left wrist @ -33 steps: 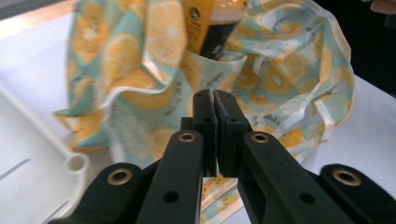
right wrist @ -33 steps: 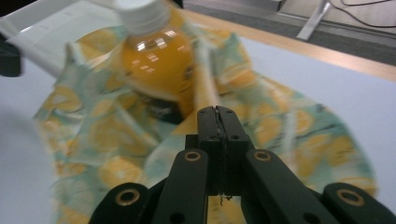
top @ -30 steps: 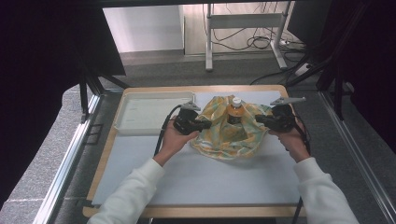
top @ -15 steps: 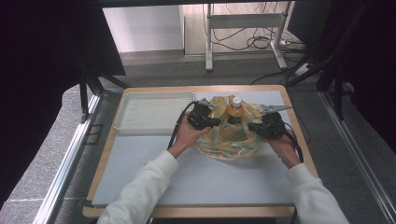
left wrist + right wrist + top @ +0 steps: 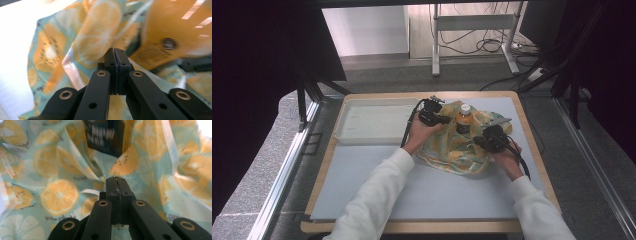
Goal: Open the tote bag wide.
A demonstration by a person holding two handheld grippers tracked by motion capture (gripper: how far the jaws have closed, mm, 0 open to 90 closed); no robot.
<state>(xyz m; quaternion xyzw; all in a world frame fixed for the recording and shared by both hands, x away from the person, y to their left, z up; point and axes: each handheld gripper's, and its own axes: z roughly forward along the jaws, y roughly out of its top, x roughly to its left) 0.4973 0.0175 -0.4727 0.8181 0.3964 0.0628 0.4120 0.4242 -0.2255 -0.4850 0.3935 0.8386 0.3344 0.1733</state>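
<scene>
Two grippers work on a cloth [image 5: 457, 147] printed with orange and kiwi slices on a pale blue-green ground. The cloth lies crumpled on the white mat [image 5: 412, 185] of the table, toward its far right part, and it is gathered up around a bottle [image 5: 463, 119] that stands upright in its middle. The bottle has a white cap and orange content.

The left gripper [image 5: 443, 119] is at the left side of the bottle, just beside it. In the left gripper view its jaws are pressed together with no gap, and a fold of the cloth [image 5: 95, 47] rises right at their tips; it seems pinched there. The bottle [image 5: 175, 32] is near, blurred, at the upper right of this view.

The right gripper [image 5: 478, 142] is at the front right of the bottle, over the cloth. In the right gripper view its jaws are also closed tight, and a fold of cloth [image 5: 60, 195] meets their tips. The dark label of the bottle [image 5: 107, 135] is just behind.

A white tray [image 5: 343, 131] lies at the far left of the table, apart from the cloth.
</scene>
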